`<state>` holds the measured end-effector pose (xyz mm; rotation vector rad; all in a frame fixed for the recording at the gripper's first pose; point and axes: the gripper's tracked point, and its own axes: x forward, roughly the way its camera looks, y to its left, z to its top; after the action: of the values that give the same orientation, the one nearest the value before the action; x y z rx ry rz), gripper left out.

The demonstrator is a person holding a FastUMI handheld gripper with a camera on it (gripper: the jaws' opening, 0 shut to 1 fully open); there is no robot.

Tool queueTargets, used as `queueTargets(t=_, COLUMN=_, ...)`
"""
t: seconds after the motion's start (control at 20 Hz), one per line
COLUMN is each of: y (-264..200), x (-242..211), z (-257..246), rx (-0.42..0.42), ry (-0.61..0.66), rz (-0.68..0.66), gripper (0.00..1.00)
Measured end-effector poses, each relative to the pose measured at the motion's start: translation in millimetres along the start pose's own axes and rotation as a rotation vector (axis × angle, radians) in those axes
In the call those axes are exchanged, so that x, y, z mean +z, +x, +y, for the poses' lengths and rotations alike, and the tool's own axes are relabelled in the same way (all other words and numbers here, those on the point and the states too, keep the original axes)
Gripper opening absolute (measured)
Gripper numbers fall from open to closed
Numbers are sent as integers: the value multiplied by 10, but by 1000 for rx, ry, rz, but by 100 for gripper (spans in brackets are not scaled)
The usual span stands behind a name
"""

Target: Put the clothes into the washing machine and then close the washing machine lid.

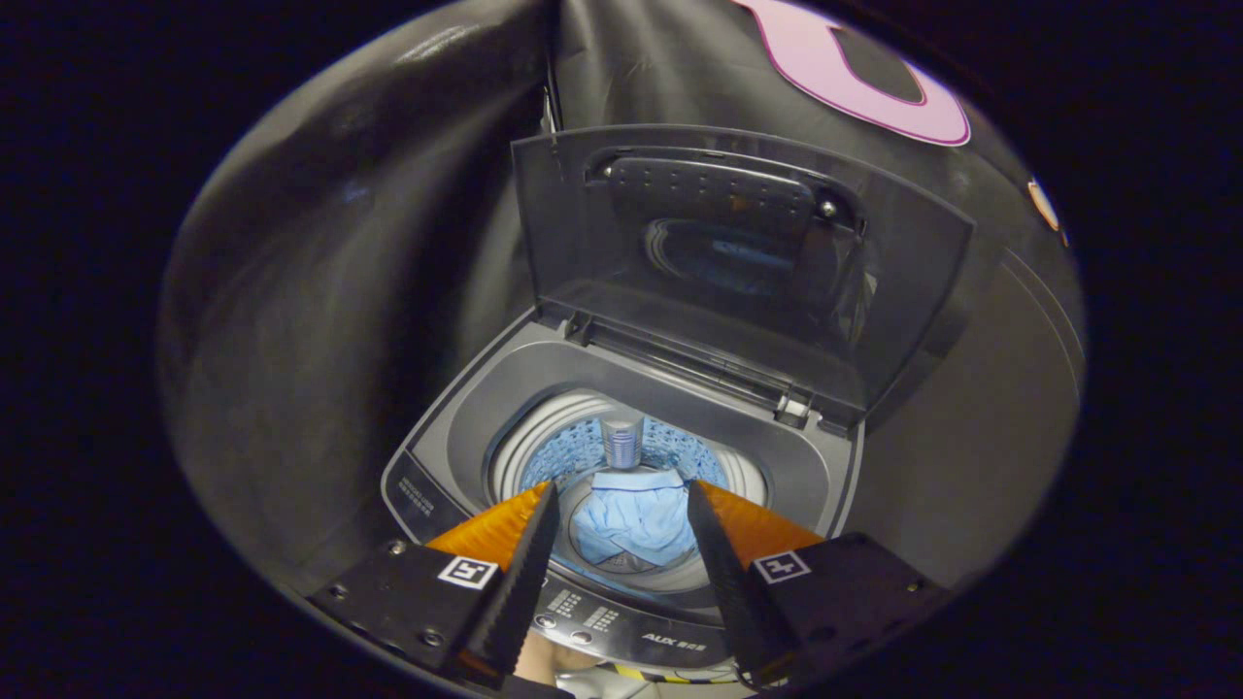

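Observation:
A grey top-loading washing machine (456,427) stands below me with its lid (903,262) raised upright at the back. A light blue garment (636,519) lies at the bottom of the drum (573,442), seen between my fingers. My gripper (621,495) hovers above the drum's front rim, open, with nothing between its fingers. The lid's inner face has a dark handle panel and a window.
The machine's control panel (621,621) runs along the front edge just under my fingers. Black cloth walls close in behind and to the left of the machine. A grey surface lies to the right of the machine.

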<state>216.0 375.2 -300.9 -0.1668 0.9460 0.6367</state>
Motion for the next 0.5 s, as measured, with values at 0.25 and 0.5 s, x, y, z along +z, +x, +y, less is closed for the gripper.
queueTargets(t=0.25, y=-76, x=117, z=0, rx=0, ry=23, rz=-63, gripper=81)
queueTargets(t=0.5, y=-224, x=247, z=-35, rx=-16, ry=12, rz=-134, gripper=81)
